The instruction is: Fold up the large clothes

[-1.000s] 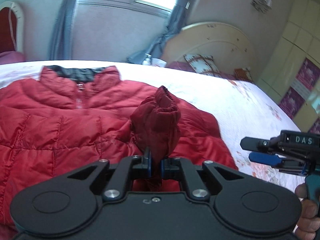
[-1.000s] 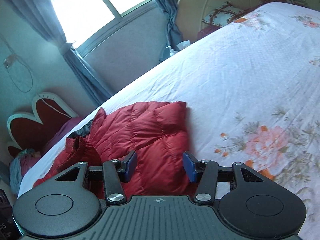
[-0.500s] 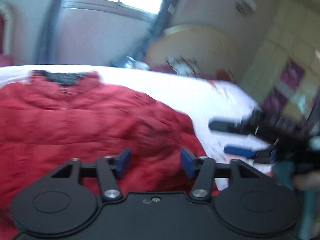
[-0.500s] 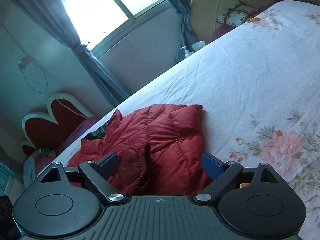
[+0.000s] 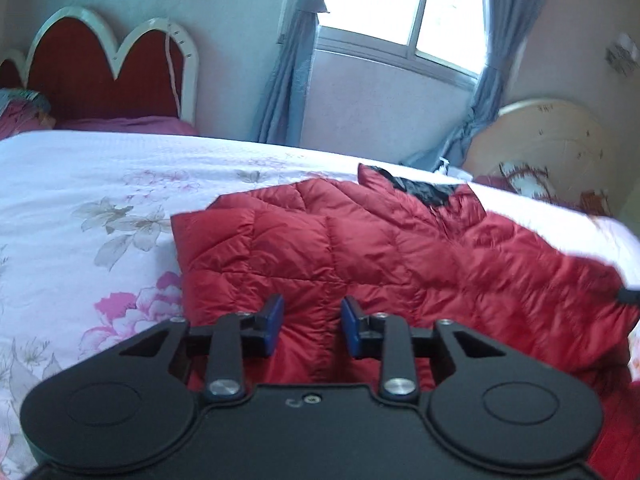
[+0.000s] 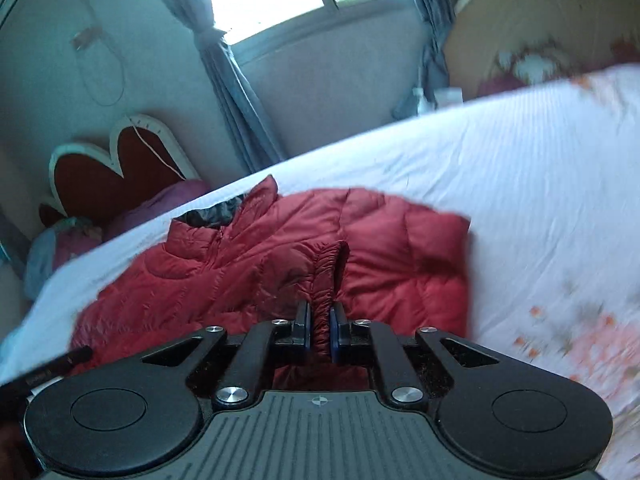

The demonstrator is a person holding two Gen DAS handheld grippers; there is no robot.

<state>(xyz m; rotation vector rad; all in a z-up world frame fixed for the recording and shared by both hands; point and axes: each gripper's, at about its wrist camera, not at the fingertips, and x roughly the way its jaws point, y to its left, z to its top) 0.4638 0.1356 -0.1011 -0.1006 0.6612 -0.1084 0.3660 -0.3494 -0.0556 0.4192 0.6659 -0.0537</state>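
A red quilted down jacket lies spread on the floral bedsheet, its dark-lined collar toward the window. My left gripper is open and empty, low over the jacket's near left part. In the right wrist view the same jacket shows with the collar at far left. My right gripper is shut on the sleeve's elastic cuff, which stands up between the pads.
A red heart-shaped headboard and pillows stand at the far left. A window with grey curtains is behind the bed. A round cream headboard stands at the far right. The left gripper's tip shows at the left edge.
My left gripper let go of the sleeve cuff, opened and swung left over the jacket. My right gripper, open before, has closed on the cuff.
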